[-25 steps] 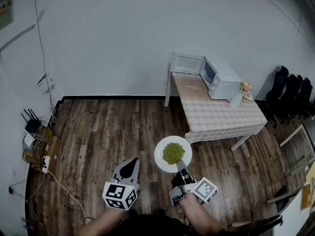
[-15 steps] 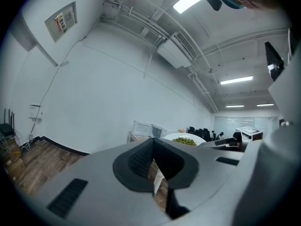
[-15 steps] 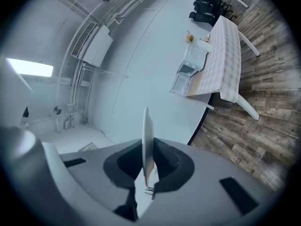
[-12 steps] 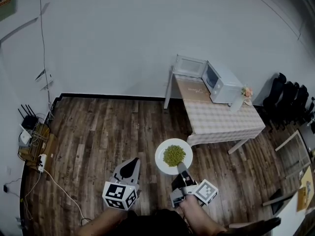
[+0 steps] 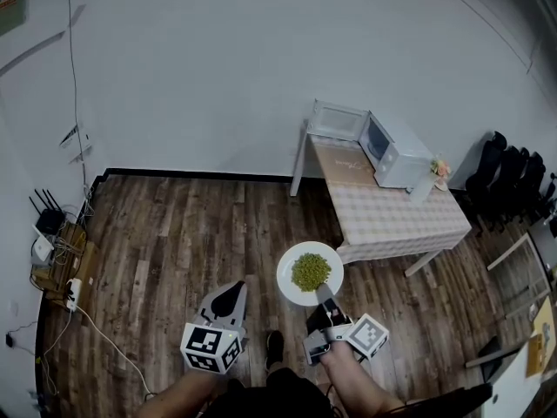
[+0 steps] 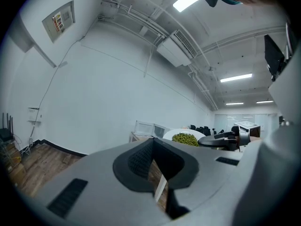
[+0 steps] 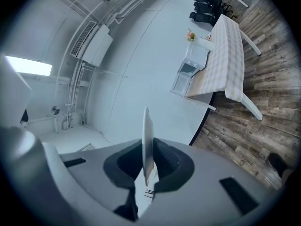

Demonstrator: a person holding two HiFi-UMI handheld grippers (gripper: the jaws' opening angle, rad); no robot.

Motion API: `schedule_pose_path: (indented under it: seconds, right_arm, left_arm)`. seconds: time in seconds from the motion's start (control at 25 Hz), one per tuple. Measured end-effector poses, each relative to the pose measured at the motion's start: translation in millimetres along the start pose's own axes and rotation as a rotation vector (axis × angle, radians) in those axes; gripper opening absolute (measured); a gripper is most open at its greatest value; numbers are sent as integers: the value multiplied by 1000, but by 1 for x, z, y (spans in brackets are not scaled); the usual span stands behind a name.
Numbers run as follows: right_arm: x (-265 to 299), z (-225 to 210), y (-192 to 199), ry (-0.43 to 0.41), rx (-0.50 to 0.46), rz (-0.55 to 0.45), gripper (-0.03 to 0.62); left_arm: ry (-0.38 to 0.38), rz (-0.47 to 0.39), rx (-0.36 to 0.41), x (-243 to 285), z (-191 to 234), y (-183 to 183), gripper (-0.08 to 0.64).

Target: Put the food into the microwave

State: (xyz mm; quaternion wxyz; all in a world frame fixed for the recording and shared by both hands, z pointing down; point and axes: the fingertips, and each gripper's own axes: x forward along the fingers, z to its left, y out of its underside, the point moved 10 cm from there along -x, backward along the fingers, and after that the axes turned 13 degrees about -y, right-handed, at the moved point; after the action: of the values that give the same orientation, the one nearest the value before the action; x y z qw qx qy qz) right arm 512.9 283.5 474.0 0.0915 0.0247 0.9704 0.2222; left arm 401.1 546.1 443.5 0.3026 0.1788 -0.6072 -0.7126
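Note:
A white plate [image 5: 310,273] heaped with green peas hangs over the wooden floor. My right gripper [image 5: 322,293] is shut on its near rim. In the right gripper view the plate [image 7: 147,140] stands edge-on between the jaws. The white microwave [image 5: 396,151] sits at the far end of a checked-cloth table [image 5: 392,212], its door [image 5: 338,120] swung open to the left; the microwave [image 7: 190,65] also shows far off in the right gripper view. My left gripper [image 5: 228,296] floats to the left of the plate, shut and empty. From the left gripper view the plate [image 6: 186,136] is off to the right.
Black chairs [image 5: 522,177] stand against the wall right of the table. A small flower vase [image 5: 438,171] sits beside the microwave. A router and cables [image 5: 48,242] lie by the left wall. A person's shoe [image 5: 274,348] shows between the grippers.
Both grippers and the plate have drifted a little toward the table. A shoe has come into view below, between the grippers.

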Motion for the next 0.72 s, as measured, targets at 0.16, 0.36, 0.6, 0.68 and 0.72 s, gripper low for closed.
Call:
schedule_pose_path:
  seconds: [0.16, 0.36, 0.6, 0.68, 0.72]
  right_arm:
    - [27, -15, -16, -24, 12, -5, 41]
    - [59, -34, -43, -58, 2, 6, 41]
    - [94, -63, -77, -69, 72, 8, 41]
    - [105, -69, -89, -76, 75, 15, 41]
    - [109, -73, -95, -71, 75, 18, 41]
  left_arm:
    - [-9, -3, 20, 26, 2, -7, 8]
    - [-26, -2, 34, 67, 2, -15, 8]
    - [-4, 19, 72, 133, -12, -20, 8]
    - [10, 29, 78, 152, -18, -22, 8]
    - [13, 33, 75, 160, -21, -23, 8]
